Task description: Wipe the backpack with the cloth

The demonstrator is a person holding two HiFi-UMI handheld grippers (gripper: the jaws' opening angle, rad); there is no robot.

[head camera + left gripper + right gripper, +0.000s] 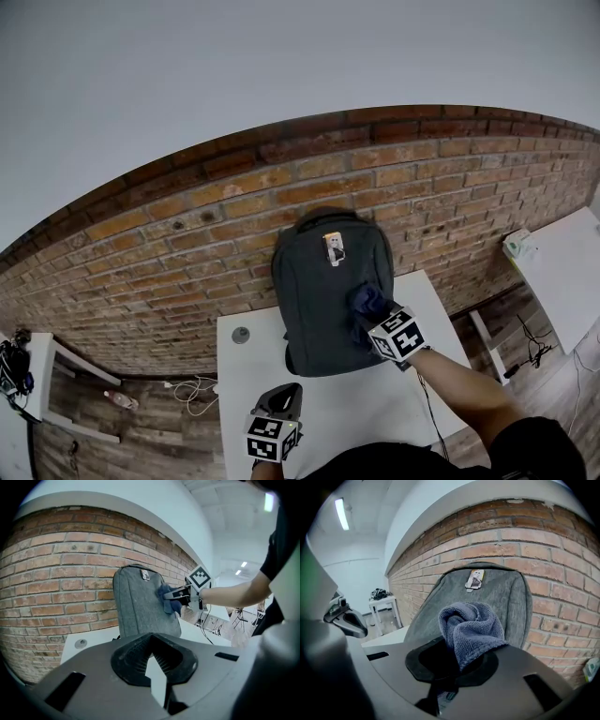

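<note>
The left gripper (281, 392), nearest the head camera, hangs over the front edge of a white table (248, 384). Its jaws are drawn together at the tips, with nothing between them. Its marker cube faces up toward the lens. Further back and to the right, the right gripper (459, 663) is clamped on a bunched blue cloth (471, 625), whose folds bulge up out of the jaws. The cloth is pressed to the front panel of a dark grey backpack (314, 291), on the pack's right side about halfway up. The person's bare forearm (459, 380) reaches in from the lower right.

The backpack stands upright at the back of the table, leaning on a red brick wall (178, 244). A small pale tag (334, 247) hangs near its top. A small round grey disc (241, 335) sits on the tabletop, left of the pack and well clear of it. A second white table (562, 267) stands off to the right by the wall.
</note>
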